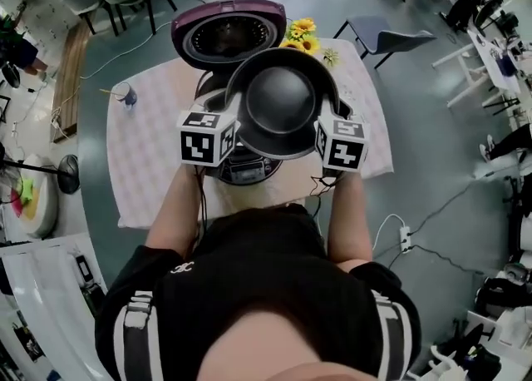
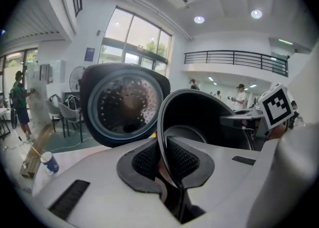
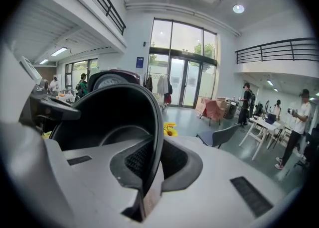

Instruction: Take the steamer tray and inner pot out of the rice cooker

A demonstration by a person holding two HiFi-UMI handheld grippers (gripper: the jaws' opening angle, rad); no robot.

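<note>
Left tongs [image 2: 163, 160], right tongs [image 3: 152, 165] — pot [image 1: 278, 98] between

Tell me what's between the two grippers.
The inner pot, its rim clamped by the left gripper and the right gripper on opposite sides; the head view shows it.

The right tongs [image 3: 155, 165] are clamped on the rim of the dark inner pot [image 3: 107, 117], its thin wall pinched between the two black pads [image 3: 175, 158]. Behind the pot peeks the rice cooker's raised lid [image 3: 113, 77]. Yellow sunflowers [image 3: 170, 130] and a grey chair [image 3: 222, 136] lie beyond.
</note>
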